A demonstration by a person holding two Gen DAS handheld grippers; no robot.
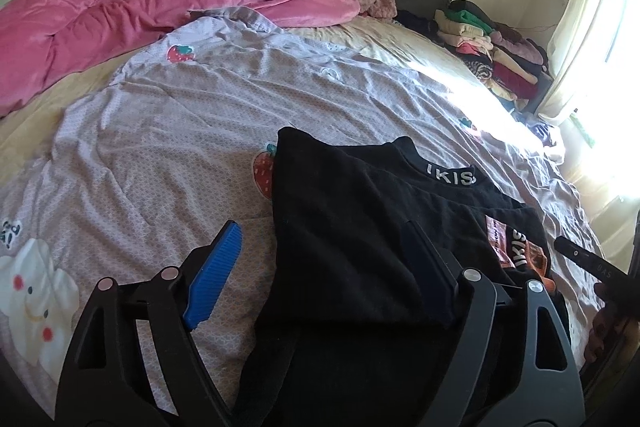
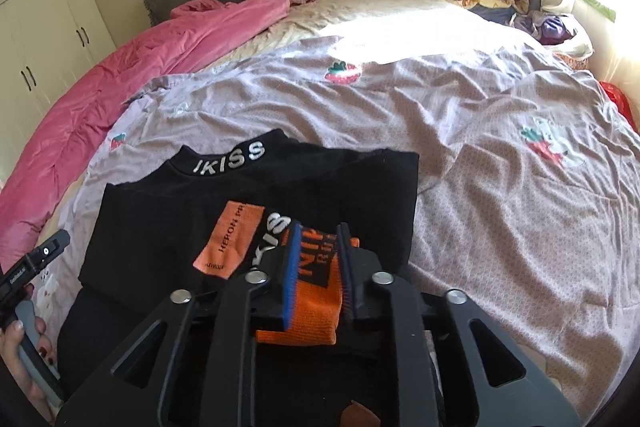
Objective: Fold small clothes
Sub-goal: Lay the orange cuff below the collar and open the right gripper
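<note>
We see the left gripper with jaws spread wide, holding nothing; the black IKISS sweatshirt lies folded on the lilac strawberry-print sheet just ahead, its edge between the fingers. The right gripper stands partly open astride the orange cuff, pads apparently not pressing.

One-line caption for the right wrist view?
Right gripper fingers straddle the orange cuff of a black top on the bed.

Home bedroom: bed (pink duvet), wardrobe
</note>
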